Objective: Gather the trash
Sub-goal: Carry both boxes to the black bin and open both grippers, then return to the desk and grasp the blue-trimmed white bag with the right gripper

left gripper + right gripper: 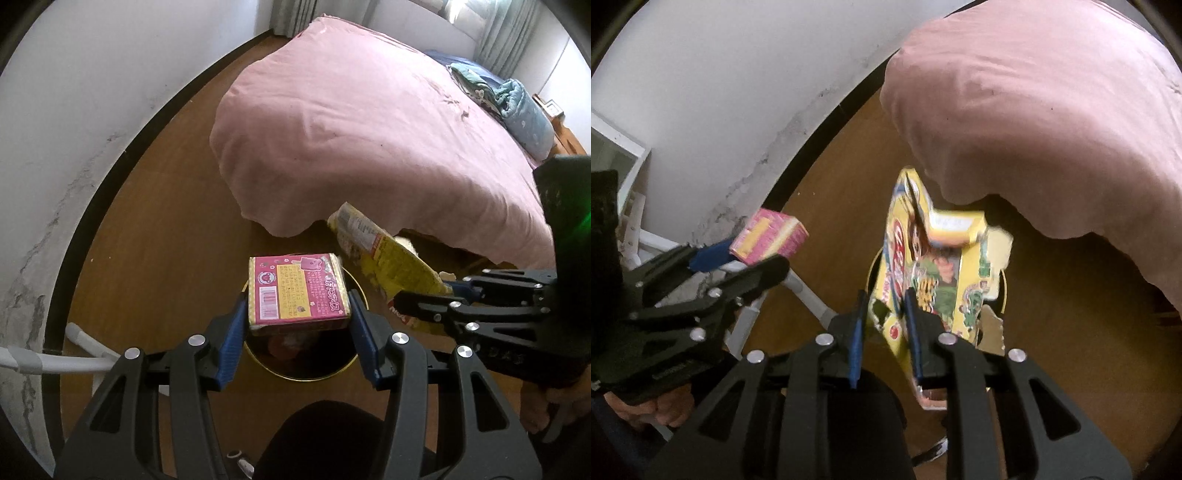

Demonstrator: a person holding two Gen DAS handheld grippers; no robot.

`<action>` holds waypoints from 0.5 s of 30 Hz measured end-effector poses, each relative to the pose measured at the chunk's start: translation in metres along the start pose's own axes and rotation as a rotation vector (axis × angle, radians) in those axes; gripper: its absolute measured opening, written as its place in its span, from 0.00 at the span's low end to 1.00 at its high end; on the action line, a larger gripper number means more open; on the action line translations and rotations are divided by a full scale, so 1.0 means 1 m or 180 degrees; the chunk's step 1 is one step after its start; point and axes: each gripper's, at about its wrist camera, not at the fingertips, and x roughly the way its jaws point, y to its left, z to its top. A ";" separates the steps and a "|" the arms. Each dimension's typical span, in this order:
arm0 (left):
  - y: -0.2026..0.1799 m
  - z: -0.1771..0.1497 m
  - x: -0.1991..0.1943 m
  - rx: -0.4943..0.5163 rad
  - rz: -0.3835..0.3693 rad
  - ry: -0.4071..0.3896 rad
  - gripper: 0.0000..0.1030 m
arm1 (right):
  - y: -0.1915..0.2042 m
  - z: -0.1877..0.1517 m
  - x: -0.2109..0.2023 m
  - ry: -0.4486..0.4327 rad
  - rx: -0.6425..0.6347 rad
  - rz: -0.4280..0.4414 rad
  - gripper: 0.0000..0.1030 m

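Observation:
My left gripper is shut on a pink snack box and holds it above a round black trash bin with a gold rim on the floor. My right gripper is shut on a torn yellow cereal box and holds it just over the same bin. In the left wrist view the yellow box and right gripper sit to the right of the pink box. In the right wrist view the pink box and left gripper are at left.
A bed with a pink duvet fills the space behind the bin, with blue bedding at its far side. A white wall with black skirting runs along the left. A white metal frame stands on the wooden floor at left.

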 end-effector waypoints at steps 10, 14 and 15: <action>-0.002 -0.005 -0.025 -0.0043 0.0017 -0.0059 0.70 | -0.017 0.001 -0.025 -0.0258 0.0199 -0.0104 0.68; -0.006 -0.008 -0.062 -0.0007 0.0045 -0.0237 0.83 | -0.010 0.002 -0.047 -0.0434 0.0178 -0.0213 0.75; -0.006 -0.009 -0.077 -0.0005 0.0070 -0.0292 0.88 | -0.004 0.002 -0.054 -0.0496 0.0133 -0.0243 0.76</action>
